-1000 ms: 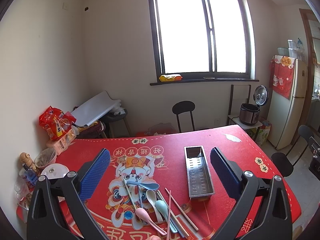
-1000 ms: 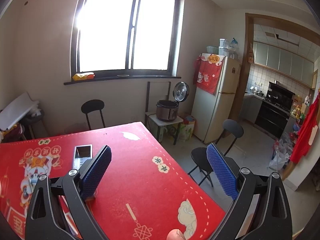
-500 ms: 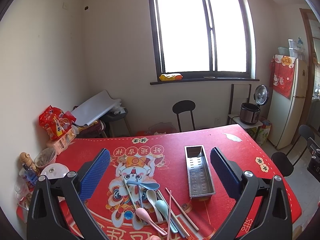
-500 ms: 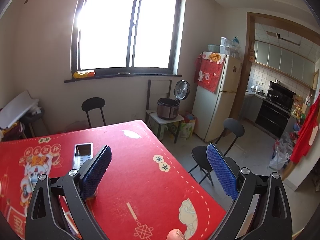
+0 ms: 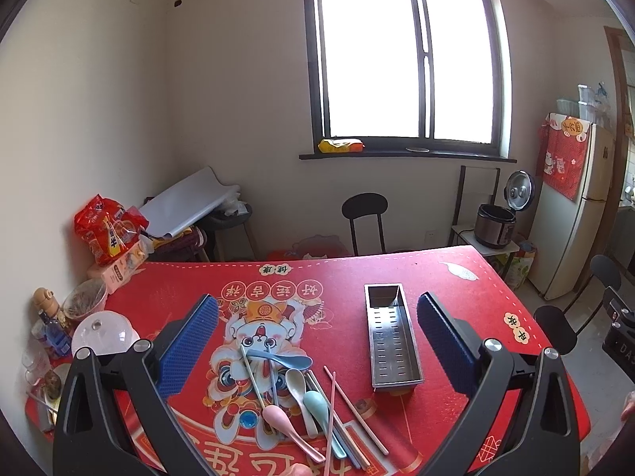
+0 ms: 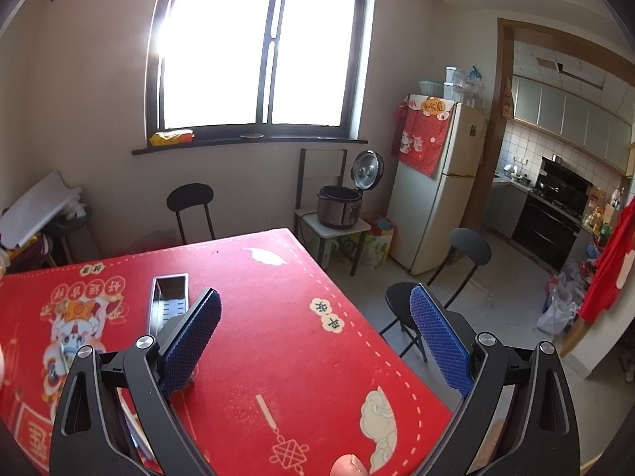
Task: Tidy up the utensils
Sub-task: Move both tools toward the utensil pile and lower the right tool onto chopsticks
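Observation:
A long steel utensil tray lies empty on the red mat, right of centre. Left of it is a loose heap of utensils: a blue spoon, a cream spoon, a teal spoon, a pink spoon and several pink chopsticks. My left gripper hangs open above the heap and the tray, holding nothing. My right gripper is open over the table's right half, nothing between its fingers. The tray's far end shows left of its left finger.
Along the table's left edge stand a clear dome lid, bottles, a bowl and snack bags. Black chairs stand right of the table. A rice cooker and a fridge are behind.
Almost nothing has moved. Both views shifted very slightly; the grippers stay open and the utensils lie where they were.

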Tool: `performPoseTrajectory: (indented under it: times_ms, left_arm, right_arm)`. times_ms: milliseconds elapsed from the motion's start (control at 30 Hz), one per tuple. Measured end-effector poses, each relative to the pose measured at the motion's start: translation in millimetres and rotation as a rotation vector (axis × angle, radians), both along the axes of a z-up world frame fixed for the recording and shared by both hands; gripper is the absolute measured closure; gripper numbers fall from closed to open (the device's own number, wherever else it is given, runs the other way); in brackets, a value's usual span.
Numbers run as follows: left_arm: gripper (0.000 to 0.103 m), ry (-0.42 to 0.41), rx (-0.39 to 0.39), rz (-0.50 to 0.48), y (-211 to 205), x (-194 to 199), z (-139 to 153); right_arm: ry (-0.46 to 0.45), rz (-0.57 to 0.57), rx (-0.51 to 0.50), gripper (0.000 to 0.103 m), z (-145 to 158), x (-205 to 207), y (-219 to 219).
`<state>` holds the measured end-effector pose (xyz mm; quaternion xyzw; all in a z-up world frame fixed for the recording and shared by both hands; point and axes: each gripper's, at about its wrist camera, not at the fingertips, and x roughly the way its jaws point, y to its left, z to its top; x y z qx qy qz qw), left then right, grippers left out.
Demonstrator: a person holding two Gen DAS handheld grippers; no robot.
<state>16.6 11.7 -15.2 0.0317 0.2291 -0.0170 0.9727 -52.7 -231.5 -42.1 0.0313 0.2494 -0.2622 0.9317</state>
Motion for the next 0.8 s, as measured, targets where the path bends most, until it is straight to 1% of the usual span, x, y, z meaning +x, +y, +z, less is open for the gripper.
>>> performPoseTrajectory:
  times_ms: [133, 233, 333, 433, 533, 633, 700, 800]
  left_arm:
    - [0.005, 0.039, -0.075, -0.036, 11, 7, -4]
    - [0.005, 0.041, -0.079, -0.028, 22, 15, -10]
    - [0.005, 0.04, -0.077, -0.034, 39, 22, -24]
    - [0.005, 0.061, -0.106, -0.006, 65, 30, -41]
    - [0.005, 0.081, -0.155, 0.041, 96, 36, -58]
    - [0.005, 0.129, -0.139, 0.11, 120, 43, -80]
    - [0.005, 0.171, -0.121, 0.152, 134, 47, -96]
    - [0.005, 0.218, -0.107, 0.188, 153, 51, -120]
  right_arm:
    - [0.009, 0.024, 0.025, 0.01, -6, 5, 0]
    - [0.025, 0.075, 0.092, 0.01, -14, 14, -3]
    - [0.051, 0.16, 0.182, 0.01, -27, 29, -4]
    - [0.065, 0.248, 0.236, 0.01, -43, 46, 1]
    - [0.042, 0.338, 0.286, 0.01, -61, 63, 11]
    - [0.029, 0.407, 0.346, 0.01, -84, 82, 20]
    - [0.062, 0.447, 0.363, 0.01, -104, 98, 30]
    - [0.169, 0.505, 0.374, 0.01, -137, 123, 48]
